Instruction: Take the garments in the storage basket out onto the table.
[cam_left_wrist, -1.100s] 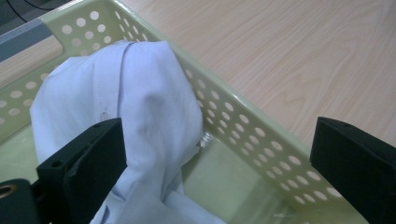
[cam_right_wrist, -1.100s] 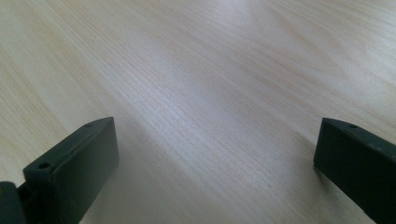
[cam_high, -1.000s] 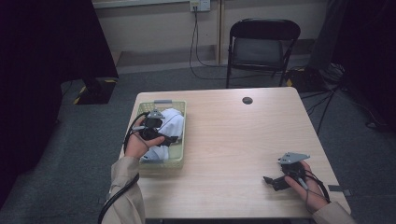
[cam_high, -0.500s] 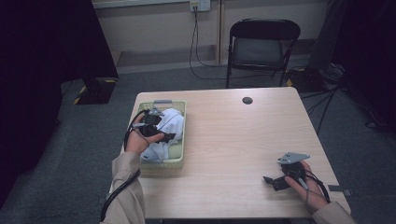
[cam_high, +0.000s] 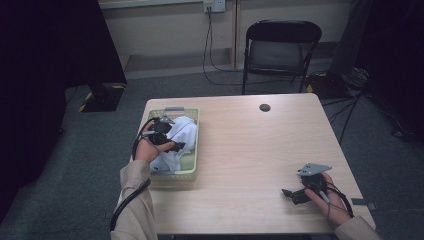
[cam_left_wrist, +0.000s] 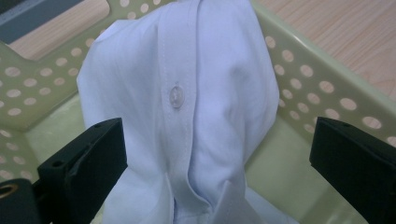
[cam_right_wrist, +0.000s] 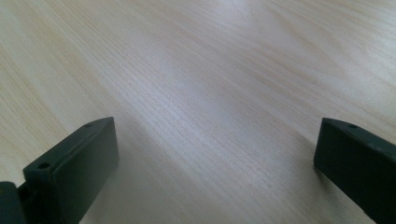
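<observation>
Left tool (cam_high: 172, 145) is over the pale green basket (cam_high: 195, 131), jaws spread wide, and between them sits the white shirt (cam_high: 182, 131), bunched up in a heap inside the basket. In the left gripper view the shirt (cam_left_wrist: 196, 93) rises between the two black jaws, its buttoned placket and one button facing the camera; neither jaw presses the cloth, so nothing is grasped. The basket's (cam_left_wrist: 317, 79) perforated wall runs just behind the shirt. The basket sits at the table's (cam_high: 250, 150) left edge. Well apart from the basket, near the table's opposite front corner, the right tool (cam_high: 295, 192) lies low over bare wood, jaws released and wide, holding nothing.
</observation>
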